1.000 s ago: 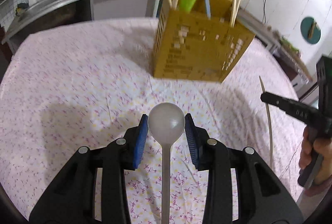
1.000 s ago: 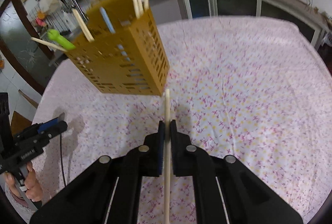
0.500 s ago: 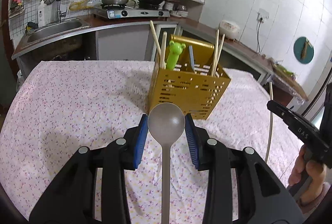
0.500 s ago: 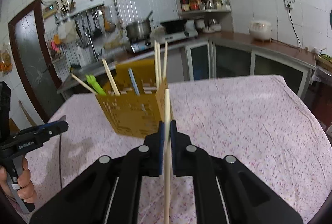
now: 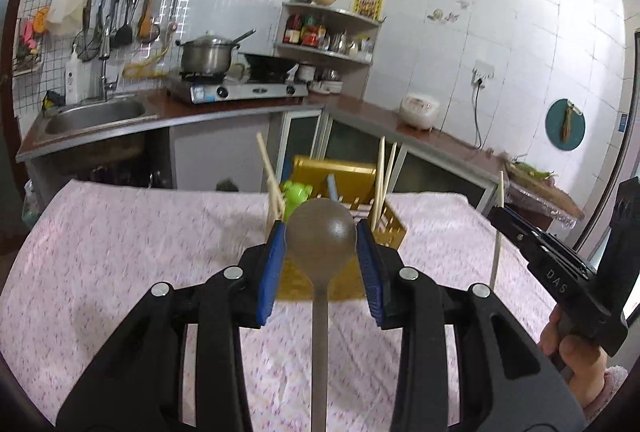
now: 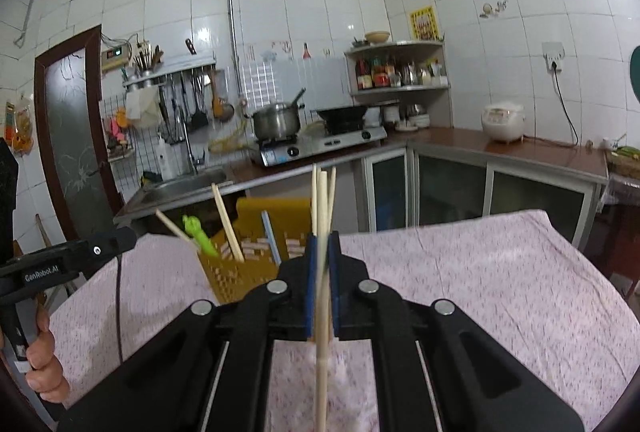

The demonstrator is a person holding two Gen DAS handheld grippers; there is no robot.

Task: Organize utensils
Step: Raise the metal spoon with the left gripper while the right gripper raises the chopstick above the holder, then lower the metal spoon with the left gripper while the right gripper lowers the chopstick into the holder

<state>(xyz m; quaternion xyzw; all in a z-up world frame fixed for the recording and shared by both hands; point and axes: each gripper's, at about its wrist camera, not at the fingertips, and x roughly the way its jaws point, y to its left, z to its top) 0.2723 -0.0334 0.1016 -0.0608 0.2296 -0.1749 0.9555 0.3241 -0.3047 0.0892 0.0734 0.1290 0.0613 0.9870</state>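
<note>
- Utensil holder [image 5: 384, 228], yellow, stands on the floral tablecloth [image 5: 120, 240]; its lower part is hidden behind both grippers.
- Left gripper [image 5: 320, 256] clamps a spoon [image 5: 320, 236] by its bowl.
- Right gripper [image 6: 322, 272] pinches one chopstick [image 6: 321, 332], its lower end cut off.

I read "DAS" on the black body of the right gripper [image 5: 505, 216], at three o'clock in my left wrist view. "GenRobot.AI" stands on the left gripper [image 6: 130, 236], at nine o'clock in my right wrist view.

both claws have lifted and tipped up toward level. the yellow utensil holder [image 5: 384, 228] has dropped from high in each view to just behind the spoon [image 5: 321, 232] and chopstick [image 6: 321, 272], and the kitchen wall now fills the upper frames.
</note>
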